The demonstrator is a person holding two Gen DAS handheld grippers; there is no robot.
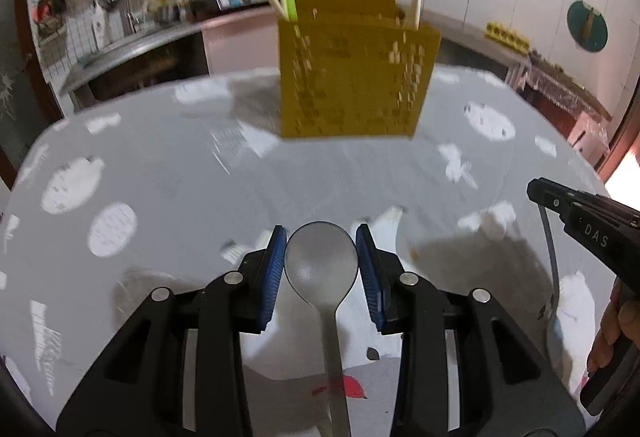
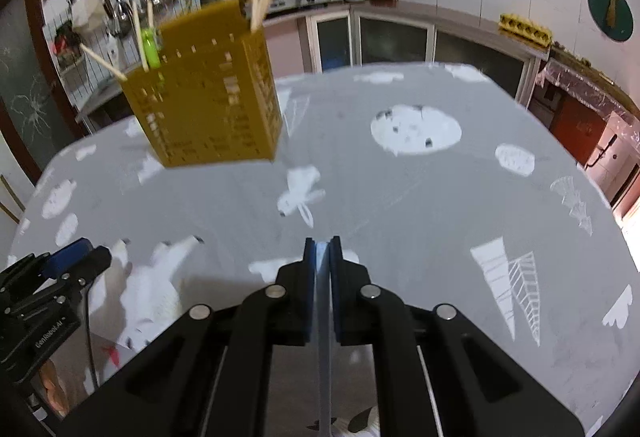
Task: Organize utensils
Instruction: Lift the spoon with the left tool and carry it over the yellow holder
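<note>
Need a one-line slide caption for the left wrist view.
Left claw shut on a grey spoon by its bowl, facing the yellow utensil holder on the grey tablecloth.

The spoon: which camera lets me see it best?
The left wrist view. There the spoon shows its whole bowl face-on between the blue pads of the left gripper, with the handle running down toward the camera. In the right wrist view only a thin dark handle hangs below that gripper at the left edge.

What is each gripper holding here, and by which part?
The left gripper clamps a grey spoon by the sides of its bowl. The right gripper is shut on a thin grey utensil; which part is unclear.
</note>
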